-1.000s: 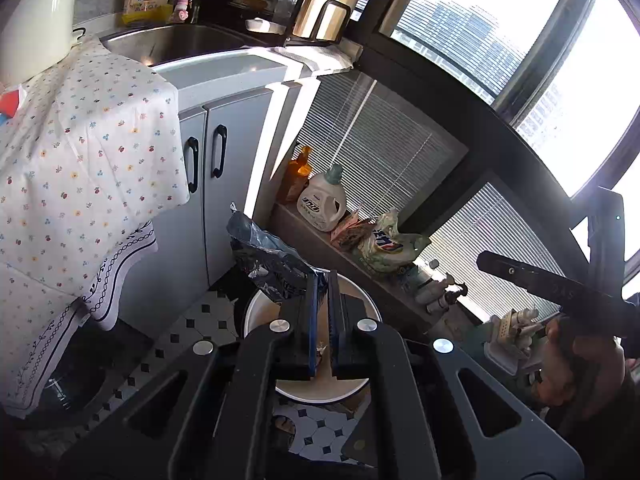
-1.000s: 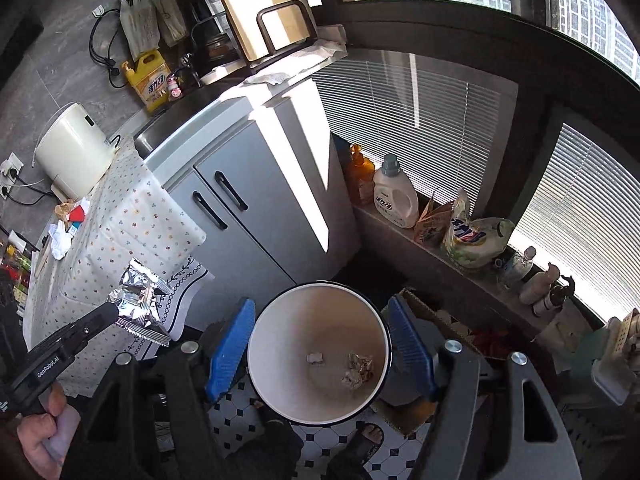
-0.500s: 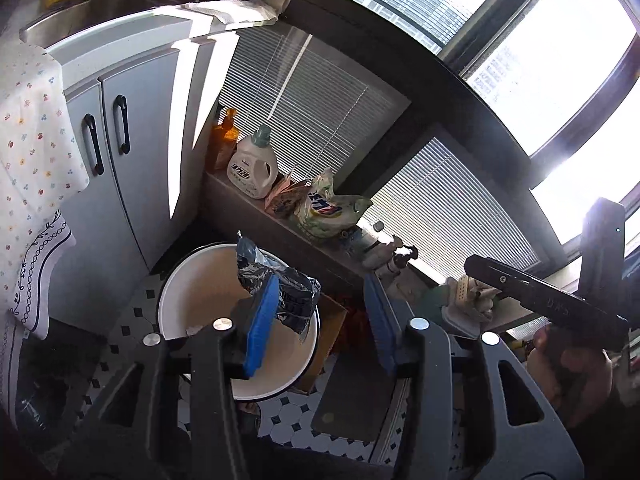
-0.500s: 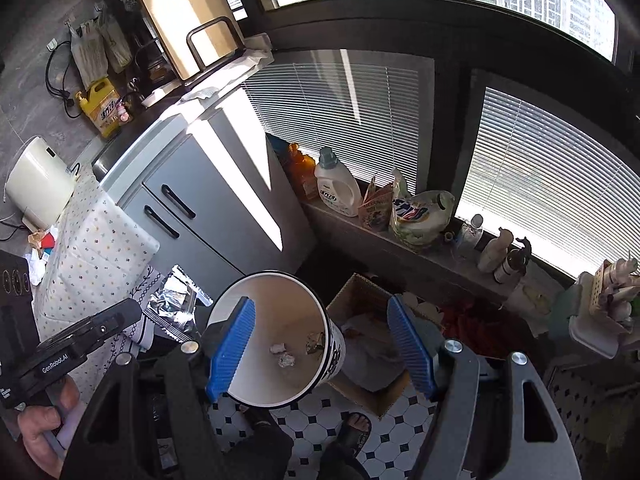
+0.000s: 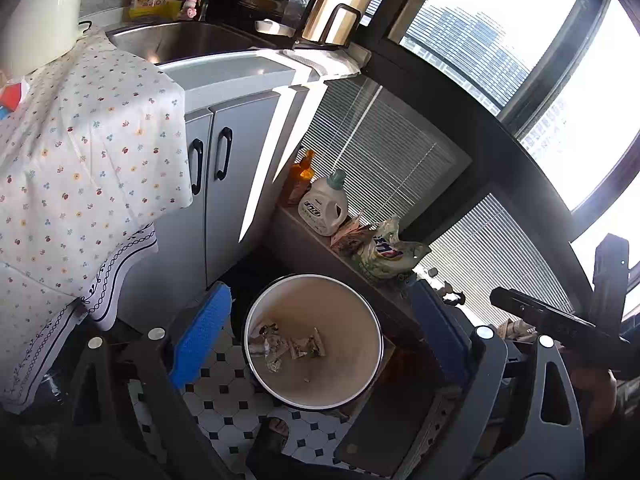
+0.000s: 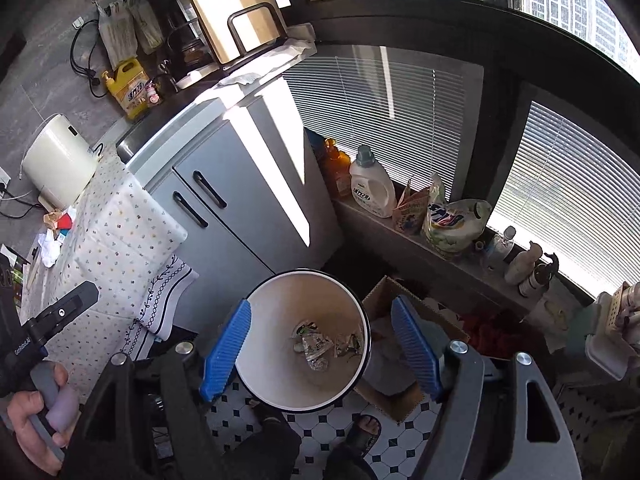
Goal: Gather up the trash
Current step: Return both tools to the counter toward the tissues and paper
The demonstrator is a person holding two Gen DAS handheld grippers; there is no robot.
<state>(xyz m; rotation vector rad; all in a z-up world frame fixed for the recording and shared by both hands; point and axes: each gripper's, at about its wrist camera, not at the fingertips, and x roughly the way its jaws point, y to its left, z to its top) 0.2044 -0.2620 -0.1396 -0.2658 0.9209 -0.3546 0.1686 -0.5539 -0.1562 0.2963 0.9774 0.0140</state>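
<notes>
Over the bin (image 5: 372,322), left gripper (image 5: 320,330) and right gripper (image 6: 322,346) both hang wide and empty, aimed so drops land inside; crumpled wrappers (image 5: 288,346) lie at its bottom.

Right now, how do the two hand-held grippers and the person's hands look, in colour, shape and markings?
Each hand-held gripper has a black frame with triangular cut-outs and round silver bolts, and two flat fingers with ribbed blue pads. The left hand-held gripper and the right hand-held gripper look alike. The left hand is bare, around a pale lilac-grey handle; small white lettering on the black body above it is too small to read.
</notes>
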